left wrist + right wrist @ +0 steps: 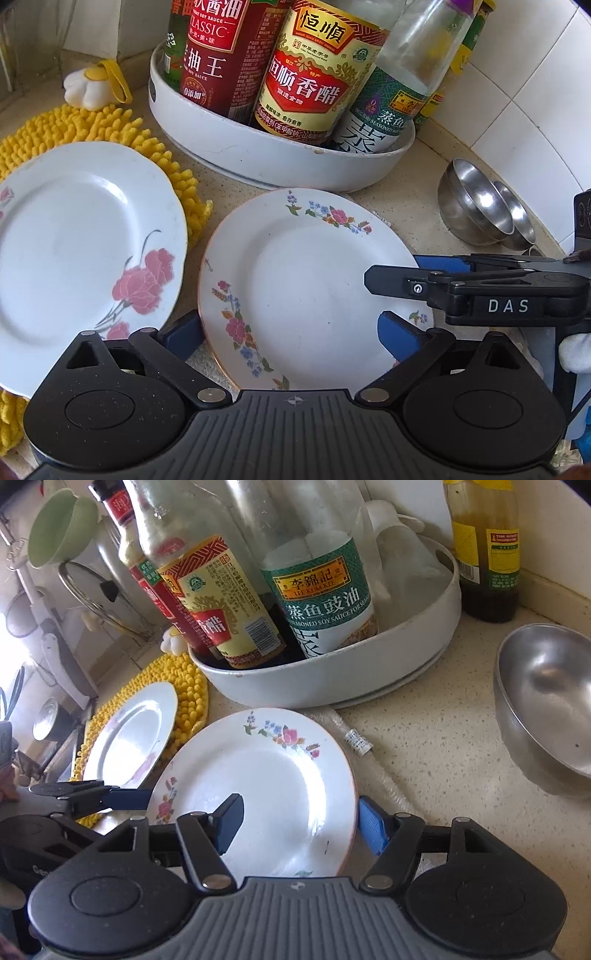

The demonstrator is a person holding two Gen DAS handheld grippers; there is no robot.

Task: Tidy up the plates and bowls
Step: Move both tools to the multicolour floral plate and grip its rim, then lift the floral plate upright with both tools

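Porcelain is the matter at hand: the small flowered plate [314,288] lies flat on the speckled tabletop [436,746], with the pink-rose plate [85,251] just beside it at 9 o'clock, resting on a yellow chenille mat [110,125]. Both plates look stiff, glazed, slick and breakable, so the rim is the likely place to take hold, with a firm pinch. The left tool [291,339] is spread wide, its blue pads either side of the small plate's near edge and gripping nothing. The right tool [299,827] is likewise released, straddling the plate's 3 o'clock rim, one pad above the face, one outside it. At 12 o'clock a white round tray [280,158] holds soy sauce and vinegar bottles [306,74]. Two nested steel bowls [480,206] sit at 2 o'clock, apparently empty and light.
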